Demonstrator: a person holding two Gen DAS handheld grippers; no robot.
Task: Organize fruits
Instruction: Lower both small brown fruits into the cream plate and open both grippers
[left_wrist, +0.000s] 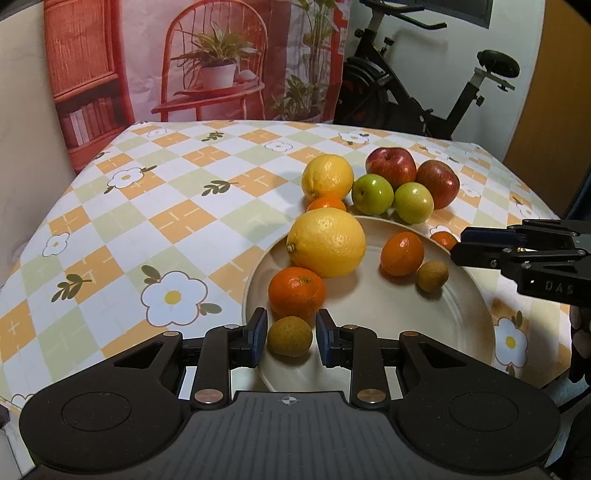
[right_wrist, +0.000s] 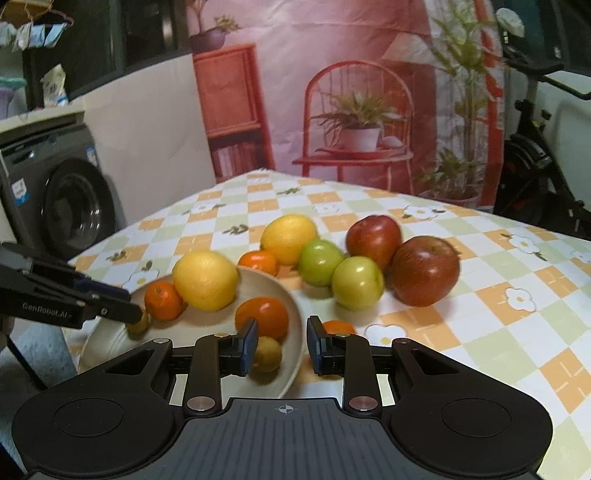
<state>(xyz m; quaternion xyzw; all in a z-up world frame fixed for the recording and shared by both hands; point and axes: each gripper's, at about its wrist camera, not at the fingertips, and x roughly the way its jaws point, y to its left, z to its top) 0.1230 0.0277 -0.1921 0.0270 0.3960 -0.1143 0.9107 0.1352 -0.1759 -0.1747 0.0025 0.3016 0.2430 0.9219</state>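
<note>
A cream plate (left_wrist: 406, 332) holds a lemon (left_wrist: 327, 242), two mandarins (left_wrist: 296, 293) (left_wrist: 402, 254) and two small brown-green fruits. My left gripper (left_wrist: 291, 338) is shut on the nearer small fruit (left_wrist: 290, 336) at the plate's near rim, and its tip (right_wrist: 135, 316) shows from the side. The other small fruit (left_wrist: 433, 276) lies free. My right gripper (right_wrist: 282, 341) hovers over the plate's right rim (right_wrist: 291, 306). Its jaws are drawn in to a narrow gap with nothing held. Beside its left finger lies that free fruit (right_wrist: 266, 353).
Behind the plate on the checked tablecloth (left_wrist: 166, 221) lie a second lemon (left_wrist: 327, 177), two green fruits (left_wrist: 372, 194) (left_wrist: 413, 202), two red apples (left_wrist: 391, 166) (left_wrist: 438, 183) and two mandarins (left_wrist: 327, 203) (left_wrist: 444, 239). An exercise bike (left_wrist: 406, 92) stands beyond the table.
</note>
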